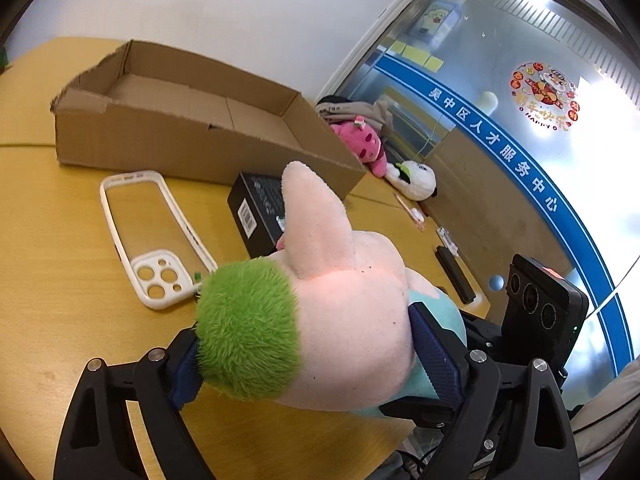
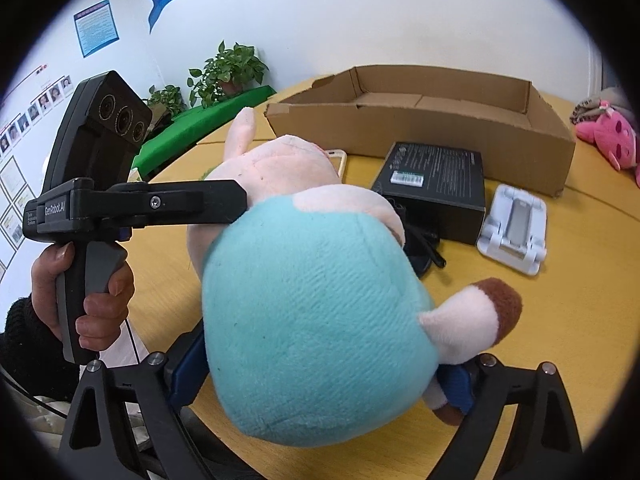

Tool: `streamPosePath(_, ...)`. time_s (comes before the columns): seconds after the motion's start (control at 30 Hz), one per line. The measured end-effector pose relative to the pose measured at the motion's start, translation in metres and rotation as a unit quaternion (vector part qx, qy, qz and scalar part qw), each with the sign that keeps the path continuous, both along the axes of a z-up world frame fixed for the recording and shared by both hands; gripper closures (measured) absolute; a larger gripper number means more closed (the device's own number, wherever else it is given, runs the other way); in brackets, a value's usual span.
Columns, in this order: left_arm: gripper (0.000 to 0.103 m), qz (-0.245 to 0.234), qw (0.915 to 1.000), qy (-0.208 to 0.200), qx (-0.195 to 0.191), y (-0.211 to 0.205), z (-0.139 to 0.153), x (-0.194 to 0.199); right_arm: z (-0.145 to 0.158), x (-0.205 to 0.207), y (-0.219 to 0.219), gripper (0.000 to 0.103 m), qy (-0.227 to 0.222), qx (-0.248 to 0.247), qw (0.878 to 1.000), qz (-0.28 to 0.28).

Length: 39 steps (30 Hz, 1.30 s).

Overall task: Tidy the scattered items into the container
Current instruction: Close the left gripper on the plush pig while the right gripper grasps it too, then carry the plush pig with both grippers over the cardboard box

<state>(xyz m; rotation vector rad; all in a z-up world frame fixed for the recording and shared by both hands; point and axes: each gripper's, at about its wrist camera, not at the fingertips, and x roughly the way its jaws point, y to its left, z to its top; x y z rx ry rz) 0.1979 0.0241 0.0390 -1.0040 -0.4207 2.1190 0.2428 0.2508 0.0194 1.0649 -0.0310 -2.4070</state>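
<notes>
Plush (image 1: 344,320) held above the tabletop (image 1: 60,272) by both hand-held grippers. The left hand-held gripper (image 1: 312,356) clamps its pink and green end, pads pressed into both sides; the right hand-held gripper (image 2: 320,376) clamps its teal body (image 2: 312,320) likewise. Beyond it lie a phone case (image 1: 156,236), a black box (image 2: 436,184) and a white stand (image 2: 514,232), all just before the open carton (image 1: 192,120). A hand (image 2: 92,292) grips the left handle.
</notes>
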Motion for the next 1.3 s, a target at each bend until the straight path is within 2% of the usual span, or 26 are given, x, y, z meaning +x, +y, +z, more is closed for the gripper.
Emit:
streamPosePath(0.4, 0.011, 0.023, 0.9973, 0.069, 0.002, -0.024, 0.073, -0.018, 0.067, -0.020, -0.016, 0.009, 0.066, -0.003, 0.998, 0.021)
streamPosePath(0.73, 0.011, 0.036, 0.9926, 0.116, -0.002, -0.033, 0.136, -0.072, 0.127, -0.072, -0.023, 0.009, 0.120, -0.001, 0.992, 0.042)
streamPosePath(0.9, 0.011, 0.042, 0.9893, 0.139, -0.007, -0.032, 0.168, -0.116, 0.153, -0.113, -0.021, 0.009, 0.146, 0.005, 0.988, 0.050)
streamPosePath(1.03, 0.010, 0.050, 0.9869, 0.152, -0.018, -0.034, 0.187, -0.161, 0.173, -0.163, -0.023, 0.009, 0.150, 0.004, 0.987, 0.056)
streamPosePath(1.13, 0.010, 0.056, 0.9857, 0.158, -0.018, -0.040, 0.197, -0.203, 0.185, -0.204, -0.026, 0.009, 0.152, 0.010, 0.986, 0.065)
streamPosePath(1.3, 0.010, 0.074, 0.9871, 0.142, -0.003, -0.052, 0.201, -0.270, 0.193, -0.268, -0.034, 0.009, 0.158, 0.028, 0.984, 0.083)
